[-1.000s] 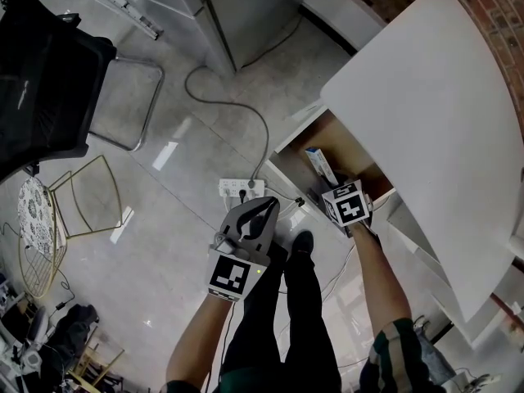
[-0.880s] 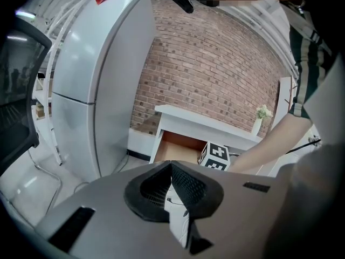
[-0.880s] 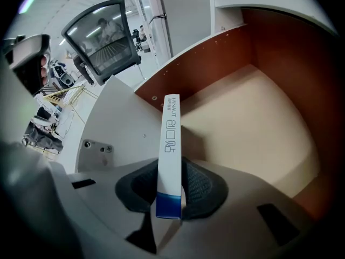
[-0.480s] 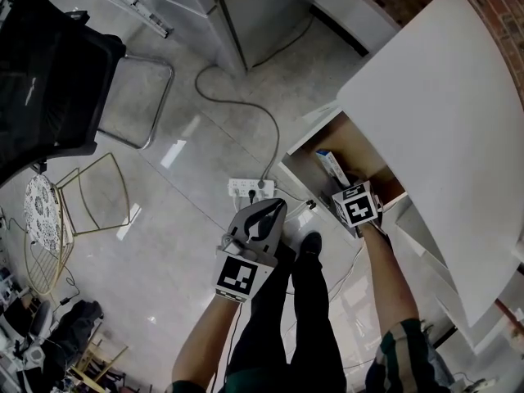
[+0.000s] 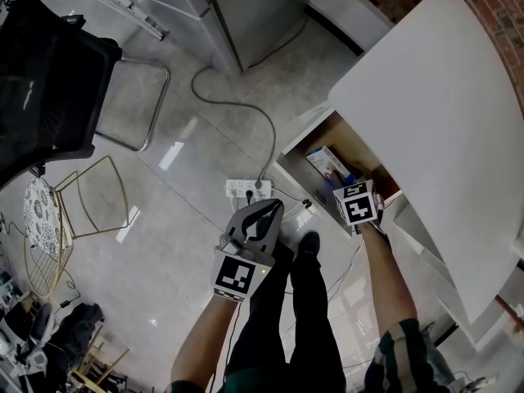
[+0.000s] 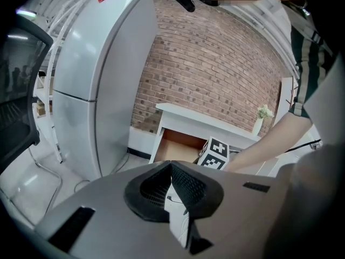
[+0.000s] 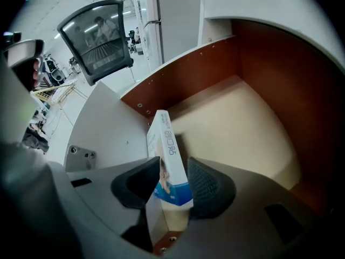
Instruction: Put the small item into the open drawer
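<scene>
Inside open drawer under white counter, far right, small box sits btwn right gripper fingers, which have just been opening & now stand apart, not pressing it. Left gripper hangs over floor, fingers together, nothing btwn them.

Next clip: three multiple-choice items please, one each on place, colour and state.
1. Where is the small box? A on the floor; B in the open drawer; C on the desk top.
2. Its colours? A white and blue; B red; C black.
3. The left gripper's fingers? A together; B wide apart; C clamped on the box.
B: it stands in the drawer between the right gripper's fingers, which have just been opening. A: white faces, blue end. A: they meet in the left gripper view.
</scene>
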Tool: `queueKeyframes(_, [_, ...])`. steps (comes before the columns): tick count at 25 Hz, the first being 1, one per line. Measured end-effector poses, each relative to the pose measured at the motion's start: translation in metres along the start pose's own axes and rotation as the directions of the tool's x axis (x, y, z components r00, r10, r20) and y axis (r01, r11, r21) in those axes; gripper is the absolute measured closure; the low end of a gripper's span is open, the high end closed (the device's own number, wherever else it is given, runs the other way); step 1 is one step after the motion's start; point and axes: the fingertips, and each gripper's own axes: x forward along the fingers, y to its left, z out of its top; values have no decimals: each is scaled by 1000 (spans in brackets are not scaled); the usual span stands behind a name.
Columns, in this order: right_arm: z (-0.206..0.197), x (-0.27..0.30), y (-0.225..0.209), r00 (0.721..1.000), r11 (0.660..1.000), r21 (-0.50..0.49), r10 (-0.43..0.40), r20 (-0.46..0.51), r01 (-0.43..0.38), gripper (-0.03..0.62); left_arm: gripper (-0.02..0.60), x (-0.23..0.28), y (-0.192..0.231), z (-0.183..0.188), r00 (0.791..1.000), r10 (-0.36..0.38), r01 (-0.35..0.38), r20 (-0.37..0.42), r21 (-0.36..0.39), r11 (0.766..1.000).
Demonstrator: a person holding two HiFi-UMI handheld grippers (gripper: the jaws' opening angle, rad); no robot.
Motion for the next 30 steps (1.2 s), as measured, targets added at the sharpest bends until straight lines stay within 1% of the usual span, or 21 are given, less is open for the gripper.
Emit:
queueKeyframes(3, [6, -6, -7, 999, 999, 13, -38, 37, 38, 434, 568, 0, -1, 0, 1000, 0, 0, -4, 7, 1000])
queueKeyframes(7, [4, -13, -12, 998, 999, 14, -52, 47, 52, 436, 568, -1, -4, 1, 1000, -3, 4, -8, 14, 1000])
queueKeyframes(8, [5, -16, -13, 997, 998, 17, -55, 50, 55, 448, 568, -1, -5, 2, 1000, -3, 4, -7, 16, 1000])
queueKeyframes(9, [5, -19, -13, 997, 998, 21, -57, 54, 56, 480, 568, -1, -6, 3, 1000, -3, 3, -7, 18, 1000])
queueKeyframes(11, [3, -25, -10, 996, 998, 31, -58, 63, 56, 514, 568, -2, -9, 5, 1000, -1, 1, -5, 22, 1000])
queueKeyframes(17, [1, -49, -5, 993, 995, 76, -71, 91, 64, 560, 568, -7, -21, 16, 1000, -1, 0, 3, 41, 999])
queueKeyframes(22, [4, -78, 6, 986, 991, 124, -64, 153, 45, 569, 568, -14, -34, 25, 1000, 8, -8, 9, 69, 998])
queueKeyframes(26, [4, -111, 33, 975, 991, 133, -45, 219, 16, 569, 568, -23, -43, 34, 999, 38, -39, 24, 82, 996])
queueKeyframes(30, [2, -156, 59, 961, 990, 136, -6, 277, -33, 569, 568, -34, -59, 47, 998, 56, -59, 36, 83, 995])
